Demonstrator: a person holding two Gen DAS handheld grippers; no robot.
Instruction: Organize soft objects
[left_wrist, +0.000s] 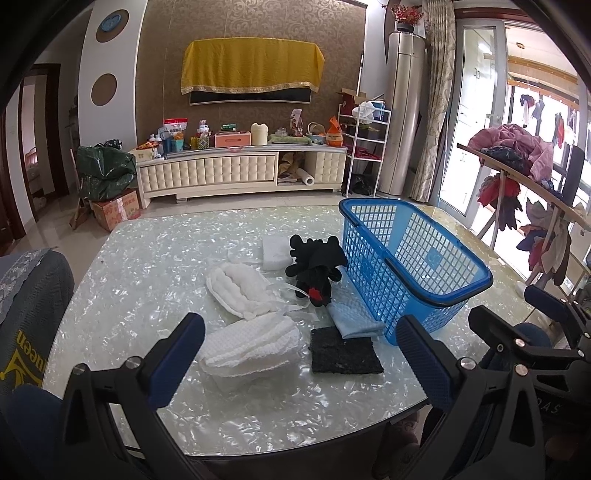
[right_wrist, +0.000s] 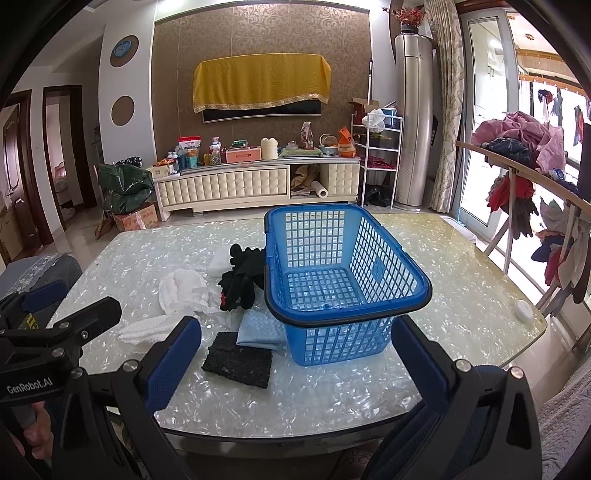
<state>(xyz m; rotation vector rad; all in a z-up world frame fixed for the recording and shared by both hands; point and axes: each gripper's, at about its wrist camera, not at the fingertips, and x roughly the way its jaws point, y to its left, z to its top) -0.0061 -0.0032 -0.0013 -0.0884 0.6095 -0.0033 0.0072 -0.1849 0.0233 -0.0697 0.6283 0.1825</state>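
Both grippers hover over the near edge of the table (left_wrist: 147, 288), a pearly, shell-patterned top, and neither has hold of anything: the left gripper (left_wrist: 303, 365) has its blue-padded fingers (left_wrist: 177, 354) spread wide, and the right gripper (right_wrist: 295, 365) is spread just as wide. The white lettering "GenRobot.AI" reads on the black body of the left gripper in the right wrist view, and part of a yellow word ending "ueen" shows on the grey chair cover (left_wrist: 26, 332) at the table's left edge. The blue basket (right_wrist: 369, 258), a plastic lattice with a black-trimmed rim, stands toward the table's right side with nothing in it; a moulded emblem on its side wall is too small to read. The soft things lie in a cluster just left of it: a black plush toy (left_wrist: 317, 266) with a red patch touches the basket's left wall, a light blue cloth (left_wrist: 351, 314) lies against the basket's near left corner, and a dark scouring pad (left_wrist: 345, 350) sits nearest the near edge. Left of these lie a folded white waffle towel (left_wrist: 251, 343), a white quilted pad (left_wrist: 240, 288) behind it, and a white block (left_wrist: 275, 253) farthest back beside the plush.
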